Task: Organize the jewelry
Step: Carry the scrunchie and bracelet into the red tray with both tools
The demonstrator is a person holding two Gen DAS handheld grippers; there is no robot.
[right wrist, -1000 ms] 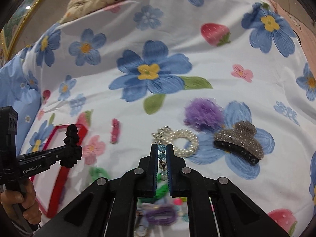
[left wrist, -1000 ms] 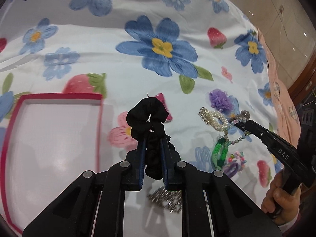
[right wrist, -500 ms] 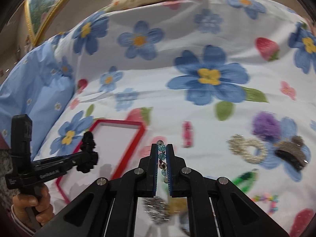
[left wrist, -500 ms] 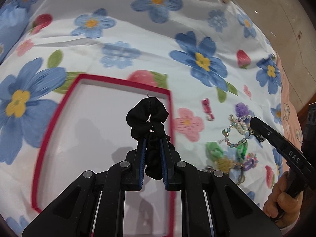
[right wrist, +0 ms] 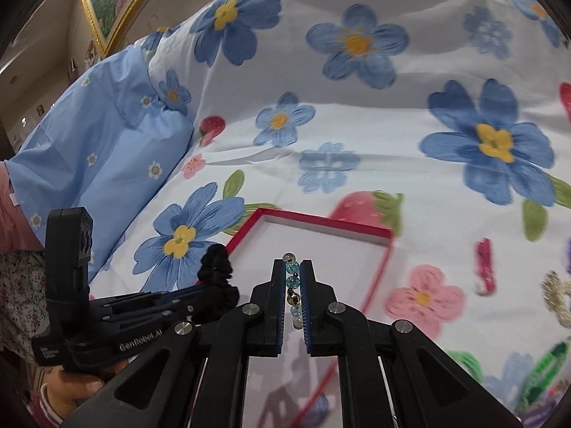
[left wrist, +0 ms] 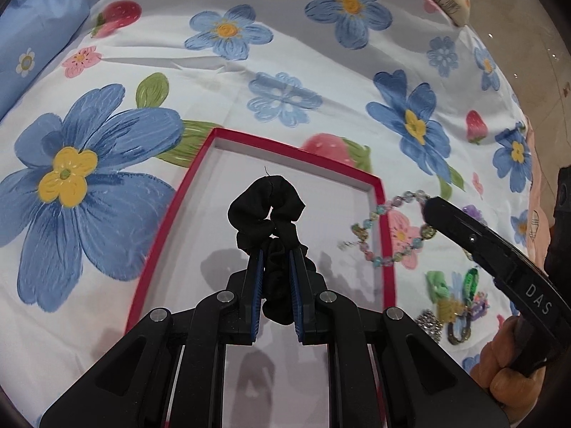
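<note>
A bed fills both views, under a white sheet [left wrist: 321,71] printed with blue flowers and strawberries, and on it lies my red-rimmed tray [left wrist: 171,214], its white floor bare as far as I can see. My left gripper [left wrist: 277,267] is pinching a black scrunchie [left wrist: 267,210] above the tray's middle. My right gripper [right wrist: 294,285] is clamped on a beaded bracelet [left wrist: 389,228], which hangs at the tray's 3 o'clock rim, just crossing it. Nothing is stowed yet, I judge: both pieces need releasing into the tray. At 4 o'clock from the tray a heap of clips and hair ties [left wrist: 456,299] waits on the sheet (more trips, I'd guess).
</note>
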